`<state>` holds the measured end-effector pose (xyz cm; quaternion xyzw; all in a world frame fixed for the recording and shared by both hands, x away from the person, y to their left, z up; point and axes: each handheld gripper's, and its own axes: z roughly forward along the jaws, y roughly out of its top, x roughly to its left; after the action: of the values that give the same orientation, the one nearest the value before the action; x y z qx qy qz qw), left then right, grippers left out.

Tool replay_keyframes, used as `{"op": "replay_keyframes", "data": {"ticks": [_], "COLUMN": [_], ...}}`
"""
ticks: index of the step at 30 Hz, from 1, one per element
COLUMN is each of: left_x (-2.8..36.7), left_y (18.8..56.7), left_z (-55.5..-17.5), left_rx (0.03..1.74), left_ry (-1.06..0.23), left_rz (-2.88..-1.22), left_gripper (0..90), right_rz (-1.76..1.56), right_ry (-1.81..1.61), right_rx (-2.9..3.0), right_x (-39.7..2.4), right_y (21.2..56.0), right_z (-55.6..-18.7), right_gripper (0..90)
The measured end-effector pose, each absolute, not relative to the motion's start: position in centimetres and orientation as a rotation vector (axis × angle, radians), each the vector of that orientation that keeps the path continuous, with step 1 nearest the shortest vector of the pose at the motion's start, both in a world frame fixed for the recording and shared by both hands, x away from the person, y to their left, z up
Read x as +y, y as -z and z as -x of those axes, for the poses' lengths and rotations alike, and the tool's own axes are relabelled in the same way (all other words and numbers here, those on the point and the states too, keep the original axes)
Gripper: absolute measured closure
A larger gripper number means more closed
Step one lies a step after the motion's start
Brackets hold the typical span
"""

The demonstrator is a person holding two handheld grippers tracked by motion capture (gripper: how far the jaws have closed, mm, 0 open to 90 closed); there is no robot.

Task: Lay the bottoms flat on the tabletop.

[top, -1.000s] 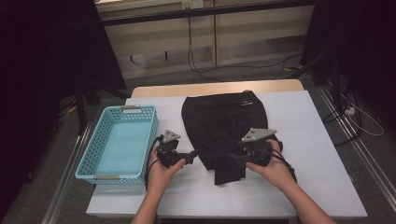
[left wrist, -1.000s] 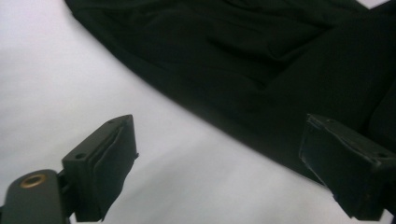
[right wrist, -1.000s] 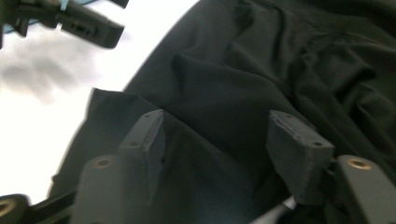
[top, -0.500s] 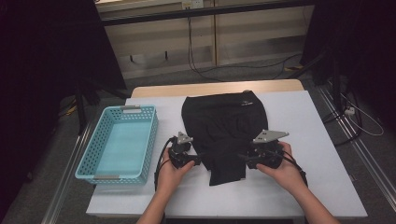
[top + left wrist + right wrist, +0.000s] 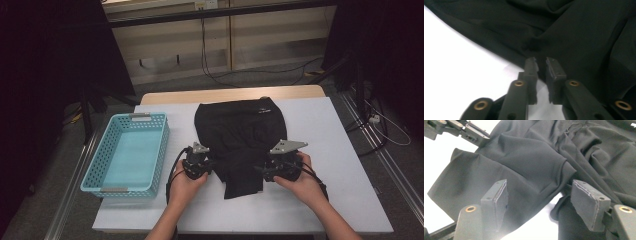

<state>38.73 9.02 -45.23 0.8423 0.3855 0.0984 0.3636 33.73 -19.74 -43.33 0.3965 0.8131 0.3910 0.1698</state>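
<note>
Left gripper: jaws have just been closing and now stand nearly together, a thin slit left. They sit right at the left edge of the black garment; can't tell if a fold of cloth is actually pinched, since black fabric against black pads hides the contact line.

Right gripper: jaws well apart, nothing pressed. A folded sleeve or hem corner lies between and just beyond them, and white table shows through the gap.

Key relation: the garment lies on the table centre, long axis running near to far, a narrow folded flap hanging toward the near edge. In the high view the left gripper is at the flap's left side and the right gripper at its right side, both pointing inward at it, roughly level with each other. Each hand is equally close to its own edge. My read: the right jaws need to close on their edge before any lift or fold.

Teal basket sits left of the garment, apart from it.

Hard to see: the garment's layering, creases lost in the dark cloth; the small white logo near the far hem is unreadable.
</note>
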Motion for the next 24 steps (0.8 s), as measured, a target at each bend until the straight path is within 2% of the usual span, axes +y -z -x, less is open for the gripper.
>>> {"op": "replay_keyframes", "data": {"ticks": [2, 3, 11, 17, 24], "left_x": [8.9, 8.7, 9.5, 11.7, 13.2], "left_y": [45.3, 45.3, 44.7, 43.4, 43.3], "left_z": [-38.7, -38.7, -39.8, -40.9, -41.5], "left_rx": [0.986, 0.981, 1.016, 1.097, 1.145], "left_ry": [-0.247, -0.254, -0.275, -0.346, -0.378], "left_rz": [-2.160, -2.161, -2.125, -2.010, -1.971], "left_gripper": [89.5, 90.0, 90.0, 90.0, 90.0], "right_rz": [-1.125, -1.122, -1.101, -1.103, -1.091], "right_ry": [-1.112, -1.112, -1.127, -1.130, -1.116], "right_rx": [2.314, 2.314, 2.309, 2.305, 2.326], "right_x": [-19.6, -19.6, -19.7, -19.9, -19.3], "right_y": [43.3, 43.3, 42.9, 42.8, 43.1], "right_z": [-33.8, -33.8, -33.6, -33.6, -33.5], "right_gripper": [29.8, 29.8, 29.6, 29.7, 30.8]}}
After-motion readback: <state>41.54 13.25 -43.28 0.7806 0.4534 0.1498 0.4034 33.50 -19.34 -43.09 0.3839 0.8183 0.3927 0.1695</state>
